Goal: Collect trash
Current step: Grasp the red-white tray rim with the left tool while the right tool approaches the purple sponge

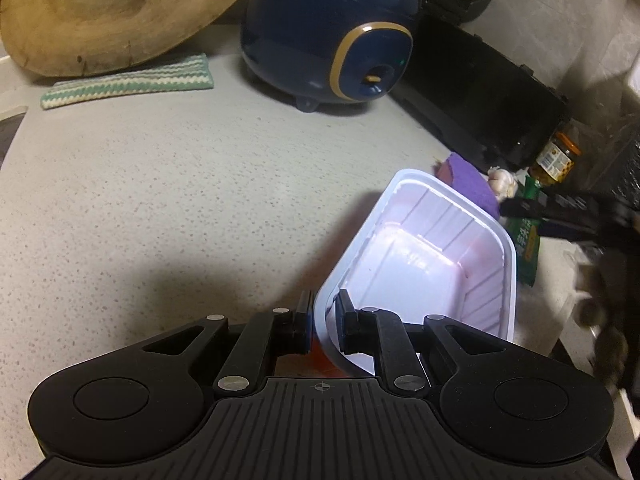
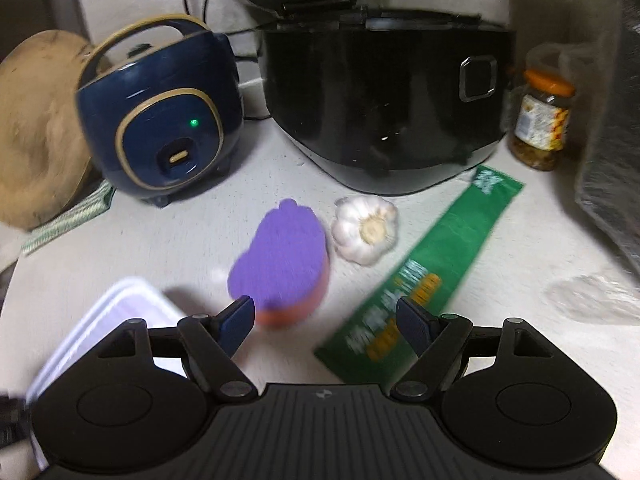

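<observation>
Probably the white plastic tray, pinched only by its near wall in the left tongs, could tip or slip, while the right tongs, spread wide above the bench, might catch the purple sponge instead of the green wrapper.

Dim indoor light, soft shadow on the counter beside the tub, right wrist view motion-blurred, sponge and packet smeared, fisheye bending at edges
</observation>
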